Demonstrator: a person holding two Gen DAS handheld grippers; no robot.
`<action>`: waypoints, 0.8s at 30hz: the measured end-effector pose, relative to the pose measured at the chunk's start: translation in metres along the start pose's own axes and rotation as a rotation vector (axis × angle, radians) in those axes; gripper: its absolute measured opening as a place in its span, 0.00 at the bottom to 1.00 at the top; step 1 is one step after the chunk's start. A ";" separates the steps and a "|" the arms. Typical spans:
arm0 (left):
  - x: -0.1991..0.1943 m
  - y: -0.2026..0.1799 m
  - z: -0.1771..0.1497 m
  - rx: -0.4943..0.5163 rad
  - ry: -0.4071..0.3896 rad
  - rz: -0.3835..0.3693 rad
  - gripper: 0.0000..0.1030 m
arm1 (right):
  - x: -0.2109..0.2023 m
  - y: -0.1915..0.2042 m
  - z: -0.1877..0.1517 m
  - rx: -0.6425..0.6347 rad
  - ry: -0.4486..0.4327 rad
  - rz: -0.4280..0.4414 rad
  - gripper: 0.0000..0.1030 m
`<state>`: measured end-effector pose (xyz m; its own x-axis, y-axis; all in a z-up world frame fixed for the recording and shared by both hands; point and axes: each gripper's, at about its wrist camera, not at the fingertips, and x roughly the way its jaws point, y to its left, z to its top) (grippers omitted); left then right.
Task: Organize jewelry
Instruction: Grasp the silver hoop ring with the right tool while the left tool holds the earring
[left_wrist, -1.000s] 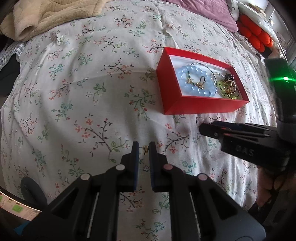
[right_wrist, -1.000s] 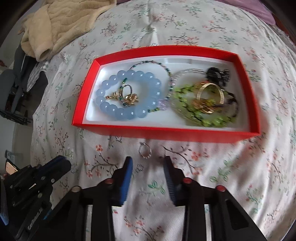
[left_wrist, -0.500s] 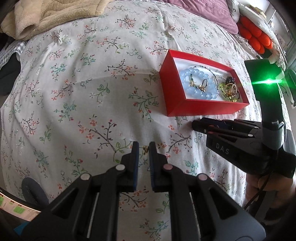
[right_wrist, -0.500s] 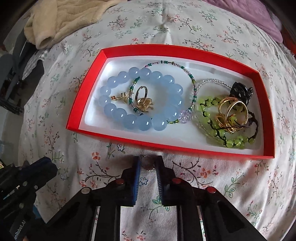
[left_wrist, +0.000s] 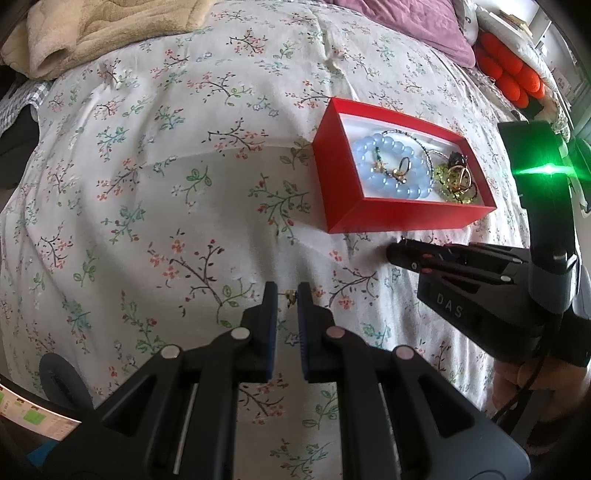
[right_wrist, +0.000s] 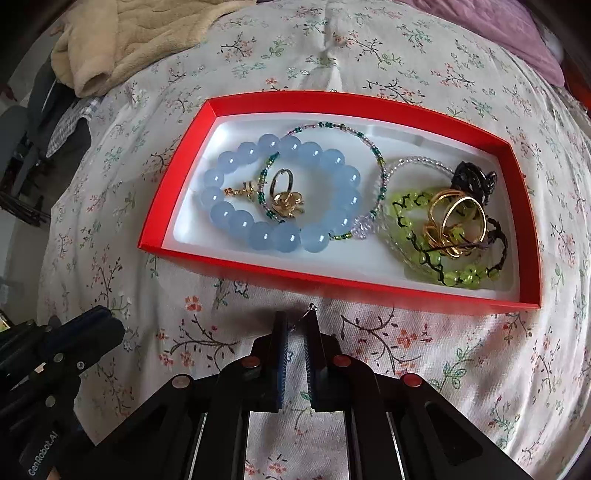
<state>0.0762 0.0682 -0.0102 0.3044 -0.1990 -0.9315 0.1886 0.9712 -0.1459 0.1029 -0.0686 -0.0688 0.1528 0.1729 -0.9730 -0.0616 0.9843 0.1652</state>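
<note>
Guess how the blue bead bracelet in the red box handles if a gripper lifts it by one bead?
The blue bead bracelet looks strung, so it would probably sag and swing. Glossy round beads may slip. The gold ring inside its loop and the thin beaded strand across it could snag.

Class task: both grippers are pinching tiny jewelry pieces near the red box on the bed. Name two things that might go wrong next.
1. The right gripper holds the thin silver earring only at its fingertips; it might slip onto the patterned bedsheet and be hard to spot.
2. The red box sits on soft bedding; a nudge to its near wall could tip it or tangle the bracelets.
</note>
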 end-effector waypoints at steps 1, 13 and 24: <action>0.000 -0.001 0.000 0.003 0.001 -0.002 0.12 | 0.000 -0.001 0.000 0.002 0.002 0.008 0.08; 0.001 -0.002 0.001 0.007 0.004 -0.002 0.12 | -0.013 -0.009 0.001 0.023 0.013 0.056 0.14; 0.002 -0.002 0.000 0.009 0.005 -0.001 0.11 | -0.013 -0.018 0.001 0.043 0.032 0.025 0.14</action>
<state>0.0767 0.0658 -0.0114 0.2997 -0.1998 -0.9329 0.1971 0.9697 -0.1444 0.1034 -0.0884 -0.0591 0.1198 0.1970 -0.9731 -0.0220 0.9804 0.1958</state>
